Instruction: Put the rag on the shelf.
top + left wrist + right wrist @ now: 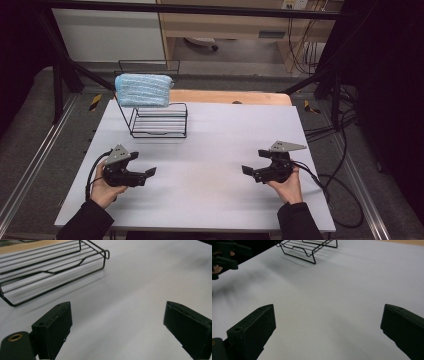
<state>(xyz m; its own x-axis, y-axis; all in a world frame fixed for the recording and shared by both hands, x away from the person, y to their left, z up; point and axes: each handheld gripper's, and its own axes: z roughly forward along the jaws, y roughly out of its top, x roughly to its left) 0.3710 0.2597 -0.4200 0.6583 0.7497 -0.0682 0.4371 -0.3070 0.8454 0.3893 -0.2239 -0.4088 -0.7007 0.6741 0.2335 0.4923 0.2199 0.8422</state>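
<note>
Left gripper: I hold it low over the near left part of the white table, jaws spread wide with nothing between them. Its own view looks across bare tabletop toward the wire rack, so I judge it is aimed there on purpose.

Right gripper: I hold it at the near right, mirrored to the other one, jaws likewise spread and empty. It points inward across the table, and its own view catches the left gripper at the far left edge.

Blue cloth: a folded, ribbed bundle hung over the top of the rack's upright back, at the far left of the table. It sits well apart from both grippers. Draped that high, it hangs clear of the tabletop, so a jaw could close on its lower edge.

Wire rack: black, standing upright on the table, its slatted shelf bare below the cloth.

Why the stance: both tools sit open and level at matching spots near me, which I read as a ready pose before any reach.

Likely next call: the left gripper is nearer the rack, so I would send it forward to the cloth.

Risk: the rack looks light; a tug on the cloth could tip it.
</note>
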